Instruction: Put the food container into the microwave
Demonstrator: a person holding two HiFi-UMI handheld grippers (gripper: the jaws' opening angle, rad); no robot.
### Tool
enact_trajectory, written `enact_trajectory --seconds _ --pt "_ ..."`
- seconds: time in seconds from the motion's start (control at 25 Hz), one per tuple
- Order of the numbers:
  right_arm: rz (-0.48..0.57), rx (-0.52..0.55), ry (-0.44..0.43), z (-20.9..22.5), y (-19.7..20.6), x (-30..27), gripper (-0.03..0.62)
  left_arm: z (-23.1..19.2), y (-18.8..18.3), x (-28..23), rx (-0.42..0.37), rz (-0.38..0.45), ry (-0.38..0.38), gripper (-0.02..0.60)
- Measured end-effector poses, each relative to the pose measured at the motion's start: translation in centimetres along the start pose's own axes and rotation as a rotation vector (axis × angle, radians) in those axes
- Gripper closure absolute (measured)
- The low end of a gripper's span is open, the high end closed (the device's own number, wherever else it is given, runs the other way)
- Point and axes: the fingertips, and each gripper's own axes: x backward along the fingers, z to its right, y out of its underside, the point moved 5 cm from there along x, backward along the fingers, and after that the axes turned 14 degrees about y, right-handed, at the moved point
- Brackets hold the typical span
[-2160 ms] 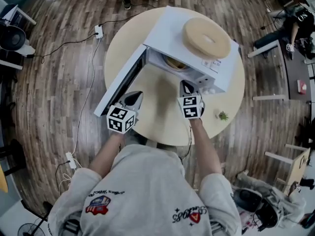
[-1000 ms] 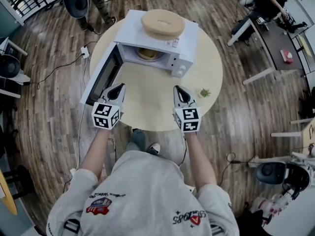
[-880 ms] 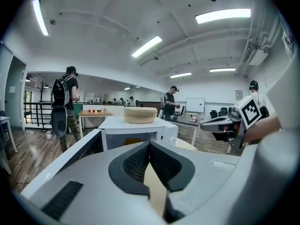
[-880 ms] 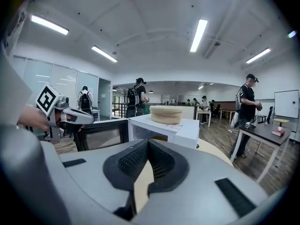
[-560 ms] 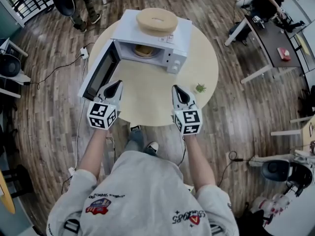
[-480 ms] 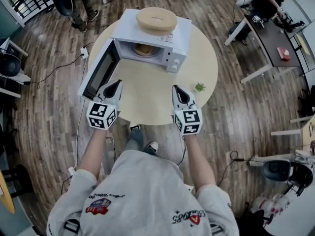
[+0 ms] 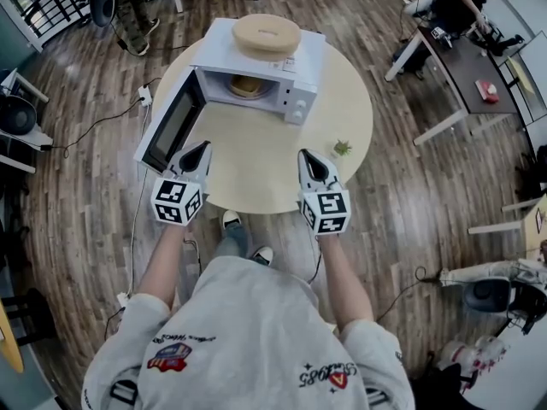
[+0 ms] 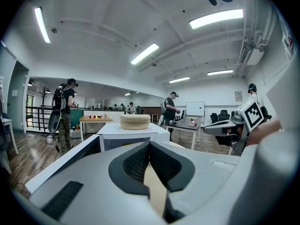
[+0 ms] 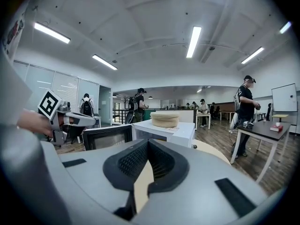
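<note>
Both grippers are empty. The left gripper (image 7: 199,149) has its jaws together at the tips w/ nothing btwn them. The right gripper (image 7: 306,155) is the same, pads meeting at the front, only bare table showing through the slit lower down. Left one hangs at approx 8 o'clock of the round table (image 7: 256,165), right one at approx 5 o'clock. Both are near the rim w/ noses aimed at 12 o'clock, well apart from each other & from the microwave (image 7: 303,54).

Microwave sits at 12 o'clock of the table, its door (image 7: 169,128) swung wide open toward 9 o'clock. Inside the cavity a tan round thing shows, prob the food container (image 7: 245,84), lying on the cavity floor & touching neither gripper. So the placing step looks done. Jaws closed on nothing fits a hands-off pose, clear of the door's swing.

Open door is likely the one job left, if closing is wanted. The left gripper is nearer, w/ the door panel at approx 10 o'clock from its nose. A push w/ closed jaws should do, no grasp needed.

Other bits: a thick tan disc (image 7: 267,32) rests on the microwave's roof, out of the way. A small green plant (image 7: 342,148) stands at approx 4 o'clock of the table, near the right gripper's nose but apart from it; watch it if that arm swings out.
</note>
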Motion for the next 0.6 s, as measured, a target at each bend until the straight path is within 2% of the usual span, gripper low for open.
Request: enact_trajectory --seconds 0.6 --pt "0.01 -0.024 -0.01 -0.3 0.3 1.1 0.591 1.2 0.9 0.4 0.005 -0.008 0.006 0.577"
